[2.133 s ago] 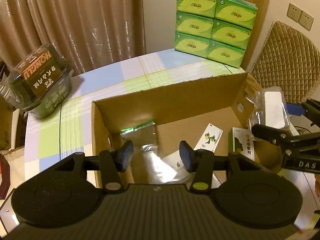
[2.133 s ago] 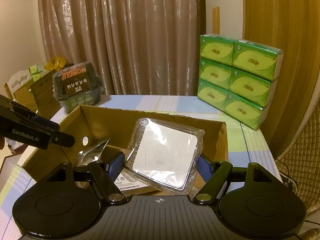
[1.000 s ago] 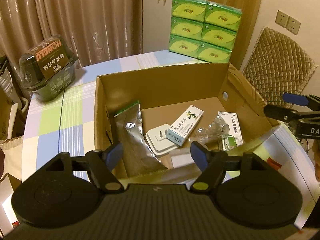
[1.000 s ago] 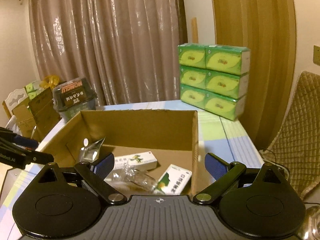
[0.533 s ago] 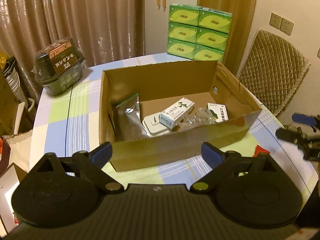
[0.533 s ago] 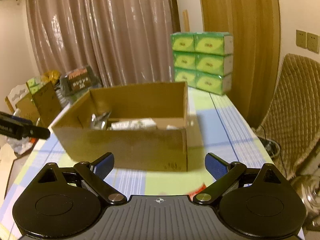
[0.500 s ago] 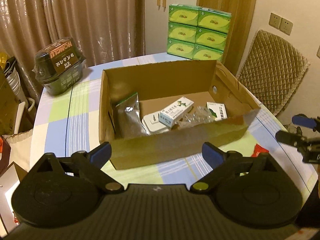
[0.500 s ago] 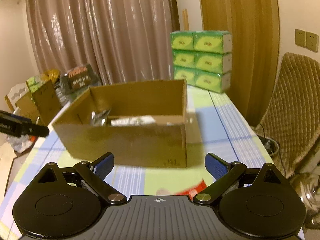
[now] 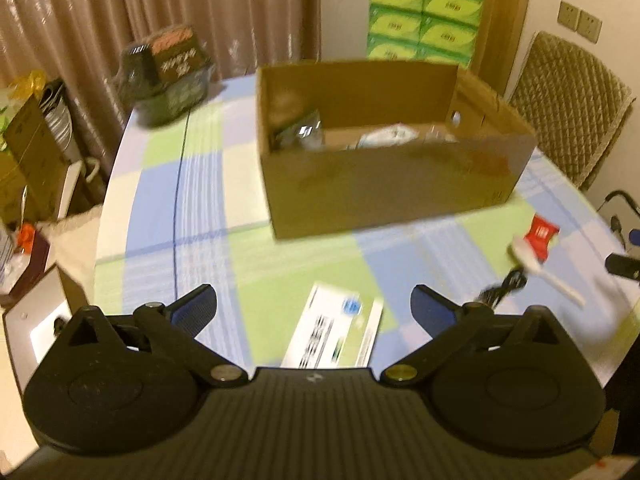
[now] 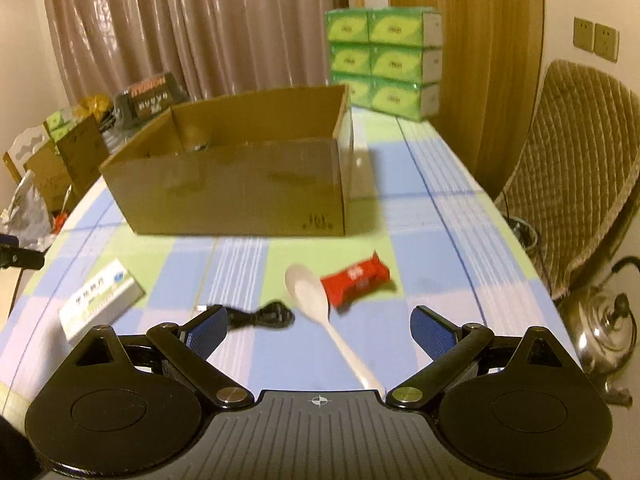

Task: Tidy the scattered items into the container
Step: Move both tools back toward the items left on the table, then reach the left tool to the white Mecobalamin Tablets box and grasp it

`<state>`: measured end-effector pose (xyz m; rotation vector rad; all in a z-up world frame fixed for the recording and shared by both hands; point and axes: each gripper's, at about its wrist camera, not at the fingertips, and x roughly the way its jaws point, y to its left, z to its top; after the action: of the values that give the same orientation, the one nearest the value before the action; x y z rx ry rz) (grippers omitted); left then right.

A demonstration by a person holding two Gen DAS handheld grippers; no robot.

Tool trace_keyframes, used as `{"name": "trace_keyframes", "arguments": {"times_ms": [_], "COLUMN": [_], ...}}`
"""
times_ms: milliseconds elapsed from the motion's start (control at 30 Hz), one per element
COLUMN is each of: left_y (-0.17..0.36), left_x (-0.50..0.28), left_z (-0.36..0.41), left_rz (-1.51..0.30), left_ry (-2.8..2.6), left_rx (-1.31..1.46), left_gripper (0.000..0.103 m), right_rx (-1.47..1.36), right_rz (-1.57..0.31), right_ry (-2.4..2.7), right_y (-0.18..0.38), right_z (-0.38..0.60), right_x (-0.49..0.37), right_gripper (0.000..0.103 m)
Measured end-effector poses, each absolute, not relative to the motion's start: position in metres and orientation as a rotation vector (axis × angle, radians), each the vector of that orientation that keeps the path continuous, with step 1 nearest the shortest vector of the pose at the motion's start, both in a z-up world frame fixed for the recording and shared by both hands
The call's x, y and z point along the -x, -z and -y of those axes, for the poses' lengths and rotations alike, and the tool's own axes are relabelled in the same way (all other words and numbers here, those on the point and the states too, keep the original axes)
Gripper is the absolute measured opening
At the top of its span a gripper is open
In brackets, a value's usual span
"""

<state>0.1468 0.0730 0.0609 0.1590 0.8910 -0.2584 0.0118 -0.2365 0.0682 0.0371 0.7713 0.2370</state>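
An open cardboard box (image 9: 384,196) (image 10: 240,184) stands on the checked tablecloth with several items inside. On the cloth in front of it lie a white medicine box (image 9: 336,328) (image 10: 100,298), a white plastic spoon (image 10: 320,300) (image 9: 540,268), a red snack packet (image 10: 356,278) (image 9: 540,234) and a coiled black cable (image 10: 260,314) (image 9: 504,288). My left gripper (image 9: 314,306) hangs above the medicine box, jaws still opening, nothing between them. My right gripper (image 10: 314,330) is open above the spoon and the cable, touching neither.
Stacked green tissue packs (image 10: 384,60) sit behind the box, a dark wrapped container (image 9: 168,68) at the table's far left. A quilted chair (image 10: 580,160) and a metal kettle (image 10: 604,332) stand to the right. Cardboard boxes and clutter (image 9: 24,152) lie past the left edge.
Both grippers pulled back from the cardboard box and sank toward the near tablecloth. The medicine box, spoon, red packet and cable came into view. The left jaws widened.
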Motion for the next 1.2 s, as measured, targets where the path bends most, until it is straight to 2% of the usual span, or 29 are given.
{"name": "trace_keyframes", "arguments": {"times_ms": [467, 1200], "left_y": [-0.005, 0.008], "left_x": [-0.103, -0.109], "left_z": [-0.077, -0.076], "left_rz": [-0.985, -0.986], "left_ry": [0.280, 0.273], "left_rx": [-0.109, -0.162], "left_gripper": [0.101, 0.101], "right_rx": [-0.004, -0.003], "right_rz": [-0.832, -0.877], "right_ry": [-0.239, -0.242], "right_y": [-0.047, -0.033], "right_z": [0.242, 0.240], "right_x": [-0.001, -0.010], "right_gripper": [0.096, 0.096]}}
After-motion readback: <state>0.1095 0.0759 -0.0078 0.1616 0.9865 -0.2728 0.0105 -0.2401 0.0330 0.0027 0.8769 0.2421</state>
